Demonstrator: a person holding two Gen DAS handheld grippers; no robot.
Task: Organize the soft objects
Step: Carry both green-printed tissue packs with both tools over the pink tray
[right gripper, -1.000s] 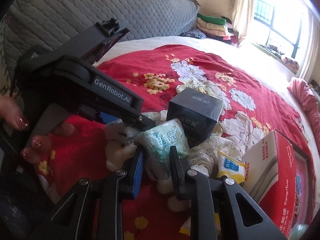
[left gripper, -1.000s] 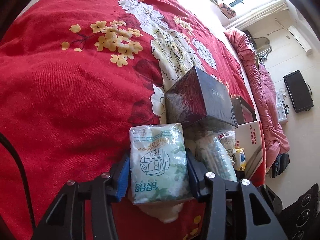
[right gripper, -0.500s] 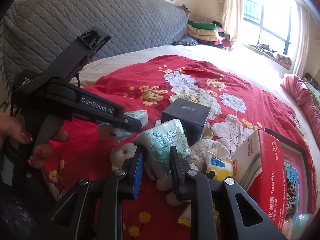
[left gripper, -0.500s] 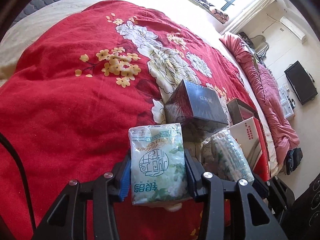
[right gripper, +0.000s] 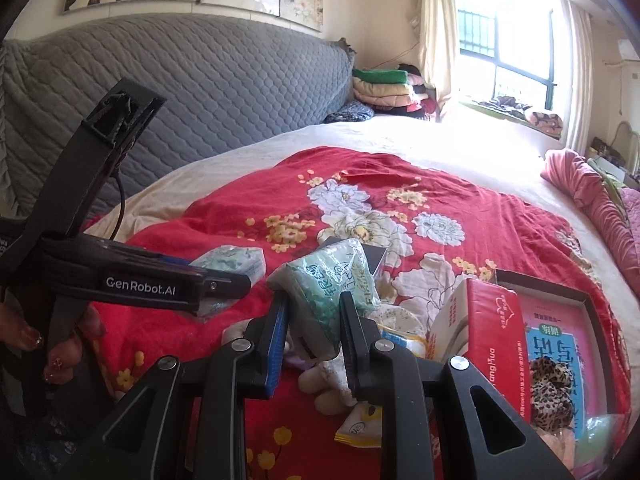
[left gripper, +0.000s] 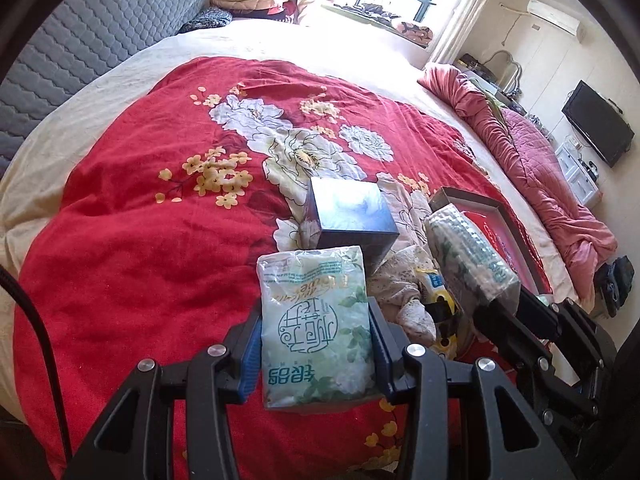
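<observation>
My left gripper is shut on a pale green tissue pack and holds it above the red floral bedspread. My right gripper is shut on a second green tissue pack, also lifted; that pack shows in the left wrist view at the right. The left gripper with its pack shows at the left of the right wrist view. Below lie a cream plush toy and a yellow packet.
A dark blue box stands on the bedspread behind the packs. A red carton and an open red box lie at the right. A grey quilted headboard is at the back, a pink quilt along the right edge.
Both grippers have risen and tilted up with their tissue packs, away from the pile on the bedspread. The grips have not changed.
</observation>
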